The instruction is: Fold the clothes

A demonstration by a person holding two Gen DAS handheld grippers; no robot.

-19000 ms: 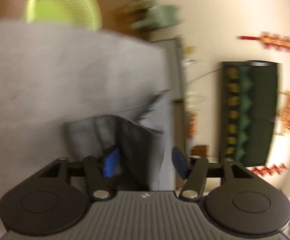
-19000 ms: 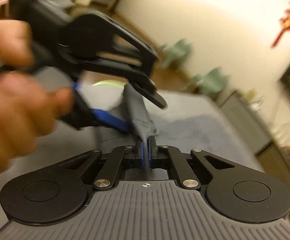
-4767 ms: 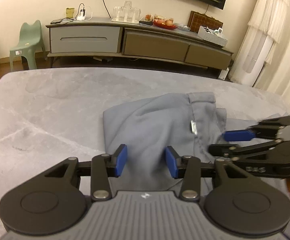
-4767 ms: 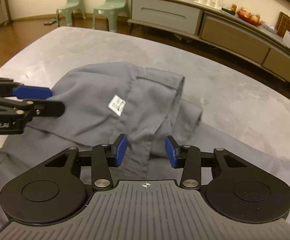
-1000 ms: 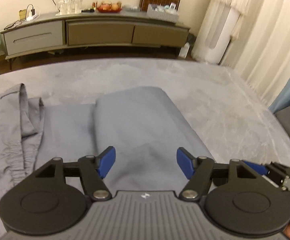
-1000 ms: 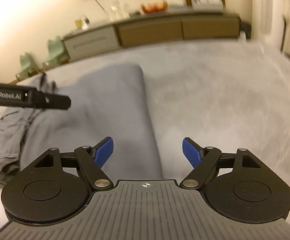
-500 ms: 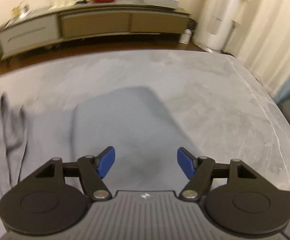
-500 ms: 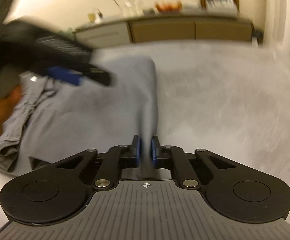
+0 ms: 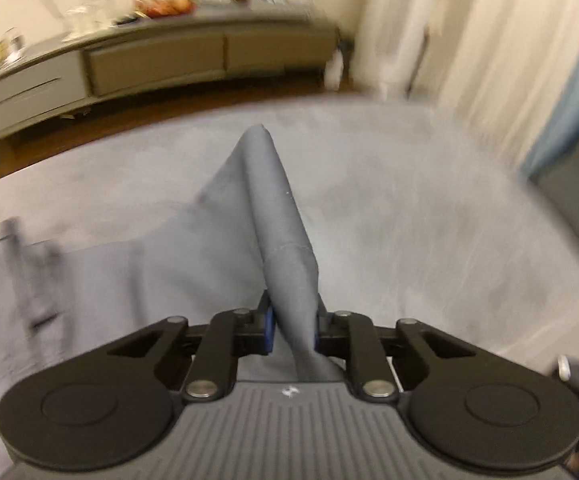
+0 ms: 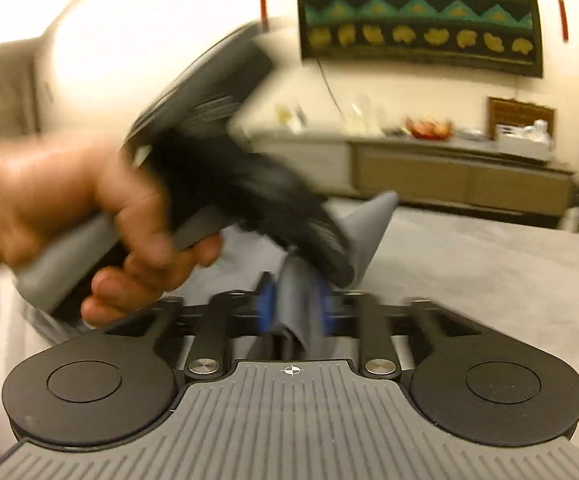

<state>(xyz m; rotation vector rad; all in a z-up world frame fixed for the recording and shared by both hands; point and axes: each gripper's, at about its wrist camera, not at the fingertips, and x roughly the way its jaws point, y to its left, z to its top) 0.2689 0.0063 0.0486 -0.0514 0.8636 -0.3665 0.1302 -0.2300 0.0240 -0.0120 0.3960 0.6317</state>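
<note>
Grey bedding (image 9: 429, 216) underlies trousers (image 9: 281, 240) pinched between left gripper (image 9: 292, 326) pads.

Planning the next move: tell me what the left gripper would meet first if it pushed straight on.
The grey garment pinched in the left gripper, lifted into a ridge ahead; beyond it, probably the grey tabletop.

A long low sideboard (image 10: 449, 168) with grey-brown drawer fronts runs along the cream wall. On its top stand clear glasses (image 9: 89, 4), a red dish of fruit (image 10: 427, 126) and a white basket (image 10: 523, 136). Above it hangs a dark patterned wall hanging (image 10: 417, 12); right of it, pale curtains (image 9: 501, 40).
</note>
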